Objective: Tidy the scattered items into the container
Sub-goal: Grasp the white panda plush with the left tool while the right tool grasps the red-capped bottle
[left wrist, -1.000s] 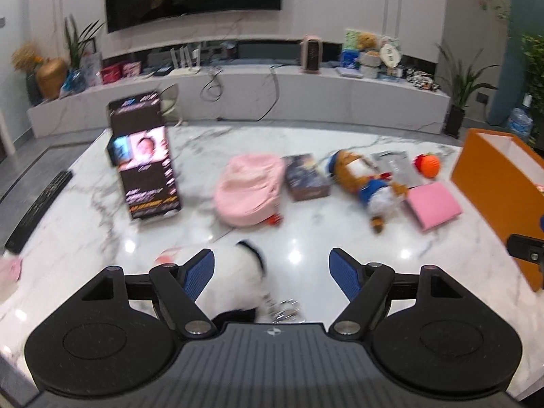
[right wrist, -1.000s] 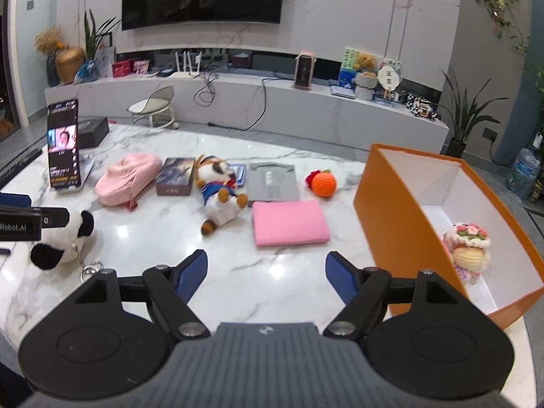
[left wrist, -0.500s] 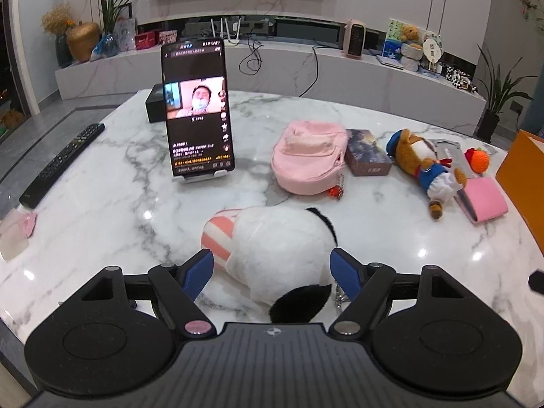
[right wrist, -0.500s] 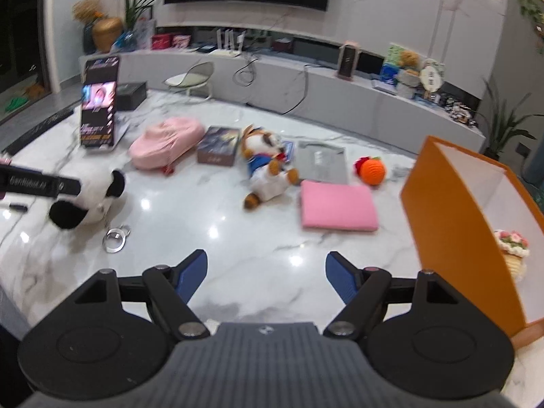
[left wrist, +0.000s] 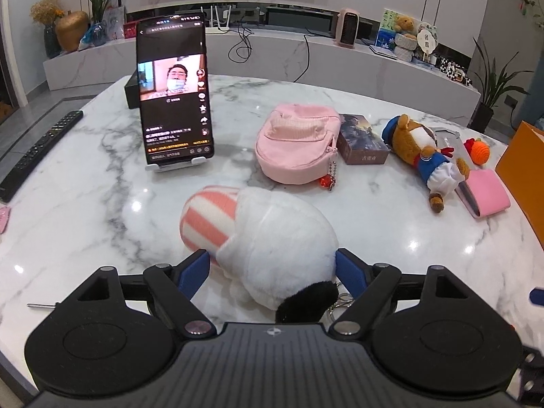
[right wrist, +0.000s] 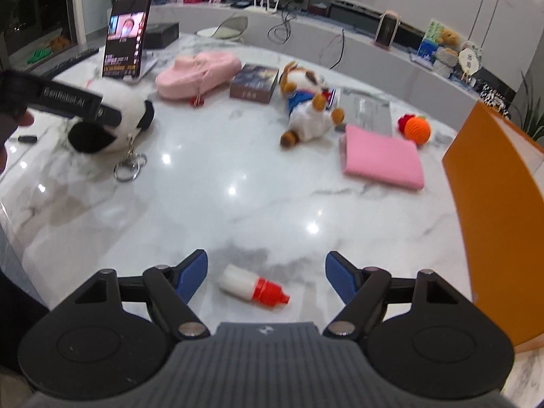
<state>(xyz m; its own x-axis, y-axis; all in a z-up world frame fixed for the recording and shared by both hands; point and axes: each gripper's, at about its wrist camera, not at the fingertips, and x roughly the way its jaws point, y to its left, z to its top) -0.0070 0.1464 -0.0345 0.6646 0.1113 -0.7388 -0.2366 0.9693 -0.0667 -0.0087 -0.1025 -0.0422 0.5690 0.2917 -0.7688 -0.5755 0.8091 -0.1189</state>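
Note:
A white plush toy (left wrist: 272, 248) with a pink-striped end and black ear lies on the marble table (left wrist: 102, 204). My left gripper (left wrist: 272, 268) is open, one finger on each side of the plush; it also shows in the right wrist view (right wrist: 112, 119). My right gripper (right wrist: 267, 268) is open above a small white bottle with a red cap (right wrist: 253, 287), which lies between its fingers. The orange container (right wrist: 493, 210) stands at the right. A pink pouch (left wrist: 295, 142), a card box (left wrist: 362, 142), a bear plush (left wrist: 425, 156), a pink cloth (right wrist: 382, 161) and an orange ball (right wrist: 416, 129) lie scattered.
A phone on a stand (left wrist: 173, 95) plays a video at the back left. A remote control (left wrist: 37, 153) lies at the table's left edge. A key ring (right wrist: 129, 166) hangs from the plush. A grey flat item (right wrist: 370, 114) lies behind the pink cloth.
My left gripper has moved forward so the white plush now sits deeper between its fingers. My right gripper has dropped down and tilted towards the table, bringing the red-capped bottle into view between its fingers.

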